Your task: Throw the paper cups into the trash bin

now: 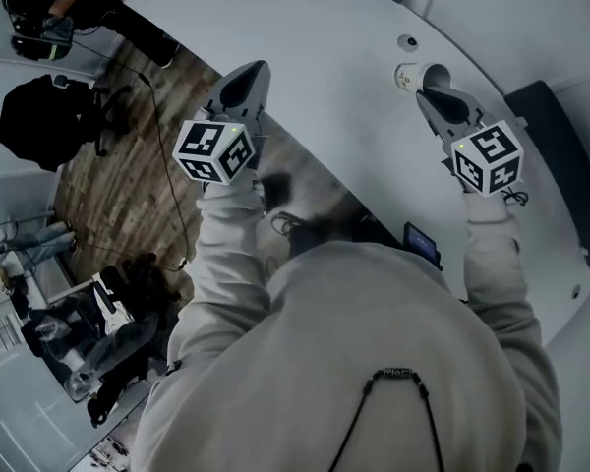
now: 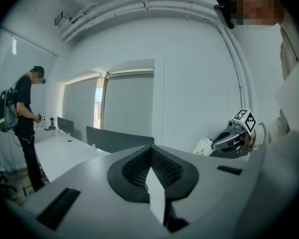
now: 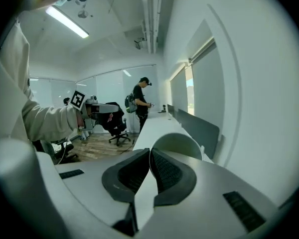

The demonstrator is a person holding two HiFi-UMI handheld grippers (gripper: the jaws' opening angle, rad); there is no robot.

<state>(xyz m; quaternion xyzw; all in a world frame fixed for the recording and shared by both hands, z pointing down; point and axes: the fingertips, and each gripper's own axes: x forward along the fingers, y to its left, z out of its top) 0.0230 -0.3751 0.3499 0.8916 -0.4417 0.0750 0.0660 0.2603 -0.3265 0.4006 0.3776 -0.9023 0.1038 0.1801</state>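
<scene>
A white paper cup (image 1: 409,76) lies tilted in my right gripper (image 1: 428,82), whose jaws pinch the cup's wall at the rim. In the right gripper view the cup's round mouth (image 3: 177,142) rises just beyond the jaws (image 3: 150,151). From the left gripper view, the cup (image 2: 203,146) sticks out of the right gripper (image 2: 217,144) at the far right. My left gripper (image 1: 254,70) hangs over the white table's edge, shut, with nothing seen between its pads (image 2: 139,166). It also shows in the right gripper view (image 3: 109,108). No trash bin is in view.
The long white table (image 1: 354,28) runs under both grippers, with a small round fitting (image 1: 407,41) on it. A grey divider (image 2: 114,138) stands along the desks. A person in black (image 3: 140,99) stands by the far desk. A black office chair (image 1: 44,121) sits on the wood floor.
</scene>
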